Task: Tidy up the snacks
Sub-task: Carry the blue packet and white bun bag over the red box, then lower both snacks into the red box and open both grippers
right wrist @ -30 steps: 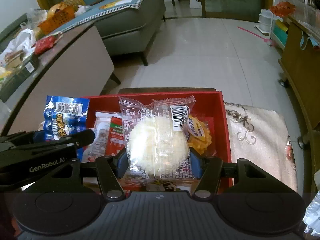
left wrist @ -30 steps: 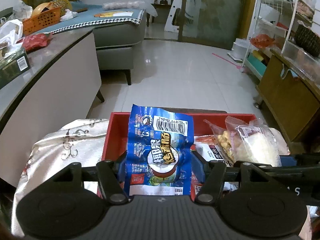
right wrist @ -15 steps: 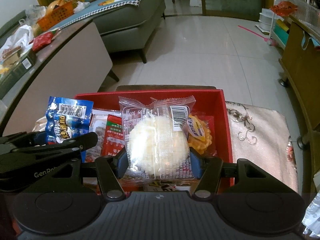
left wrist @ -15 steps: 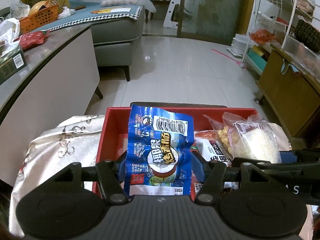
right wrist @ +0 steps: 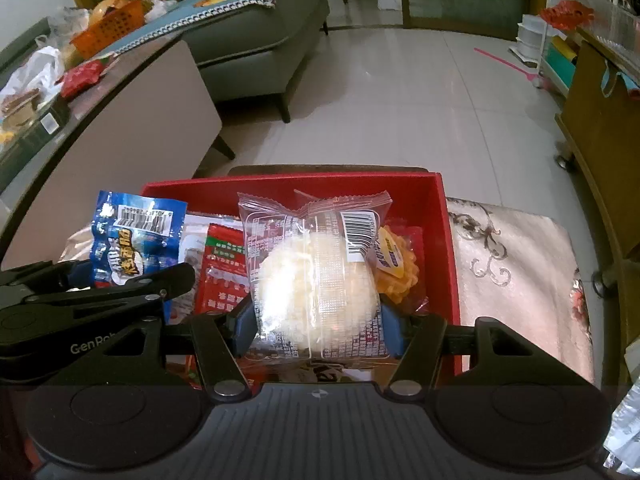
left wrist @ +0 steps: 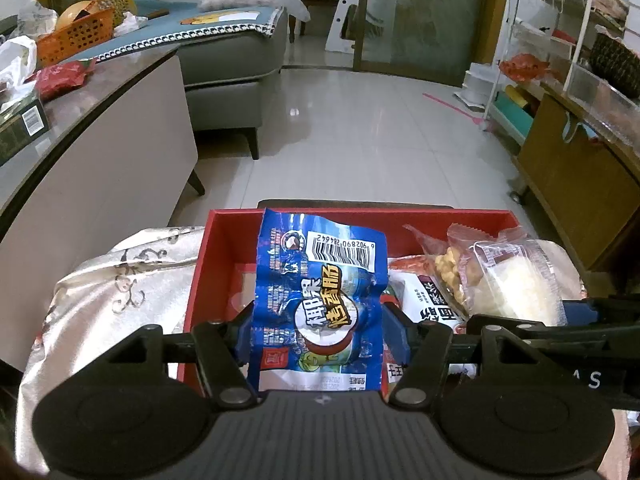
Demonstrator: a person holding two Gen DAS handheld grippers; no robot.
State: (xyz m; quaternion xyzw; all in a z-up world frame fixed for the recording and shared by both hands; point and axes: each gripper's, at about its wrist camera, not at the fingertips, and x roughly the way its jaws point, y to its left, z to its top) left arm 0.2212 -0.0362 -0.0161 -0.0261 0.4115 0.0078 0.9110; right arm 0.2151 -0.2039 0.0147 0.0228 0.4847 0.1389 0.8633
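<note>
With the left gripper clamped on the blue pack and the right gripper clamped on the cake, both above the red box, lower each into a free gap before releasing.

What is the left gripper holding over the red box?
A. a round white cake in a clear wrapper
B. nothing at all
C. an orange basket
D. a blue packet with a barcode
D: the left gripper has its jaws shut on the blue packet, held upright above the red box.
</note>
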